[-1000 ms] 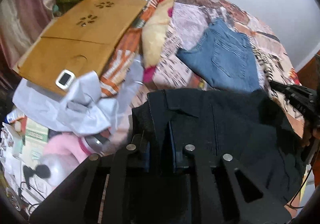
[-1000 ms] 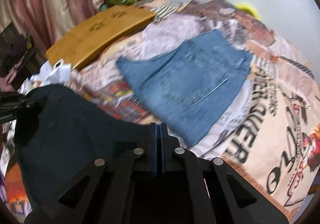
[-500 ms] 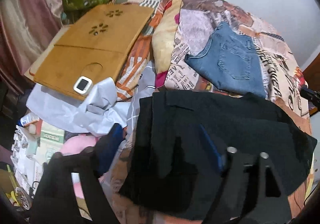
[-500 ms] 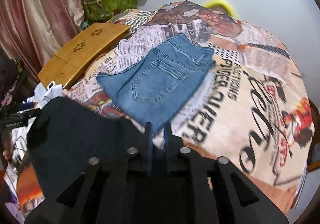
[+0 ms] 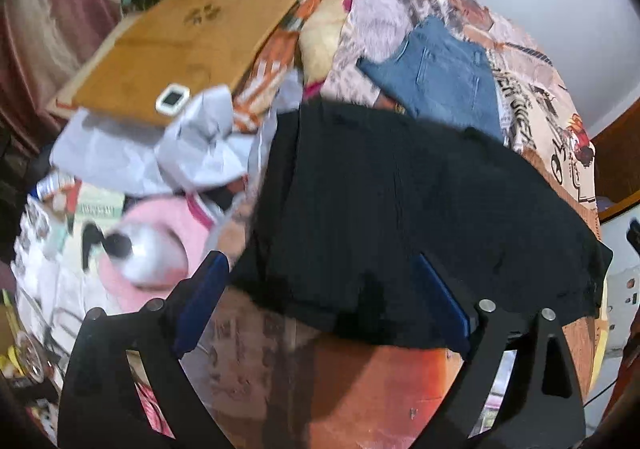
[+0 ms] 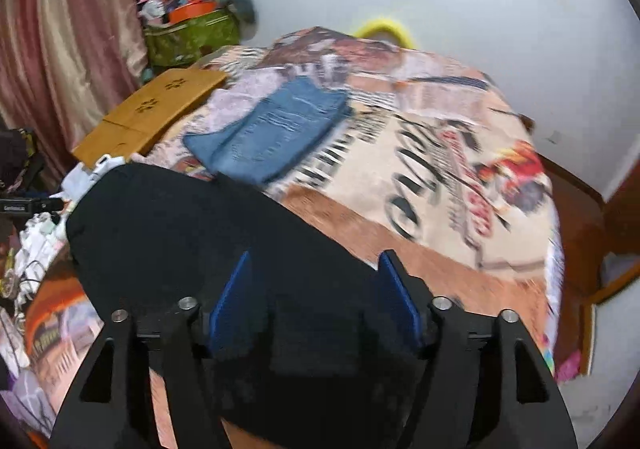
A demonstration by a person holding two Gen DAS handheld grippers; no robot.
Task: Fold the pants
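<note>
Black pants [image 5: 400,201] lie folded flat near the front edge of the bed; they also show in the right wrist view [image 6: 192,233]. My left gripper [image 5: 320,289] is open, its blue pads wide apart just above the pants' near edge, holding nothing. My right gripper [image 6: 314,289] is open over the pants' near right end, empty. Folded blue jeans [image 5: 440,77] lie beyond the black pants on the printed bedspread [image 6: 440,169]; the jeans also show in the right wrist view [image 6: 272,129].
A wooden lap tray [image 5: 180,45] with a small white device [image 5: 173,99] lies left of the bed. Grey crumpled cloth [image 5: 180,153], a pink item [image 5: 152,249] and clutter sit at the left. A green bag [image 6: 188,37] and curtain [image 6: 60,49] stand behind.
Both grippers have opened and let go of the black pants, which now lie on the bed. Both have pulled back and up from the pants.
</note>
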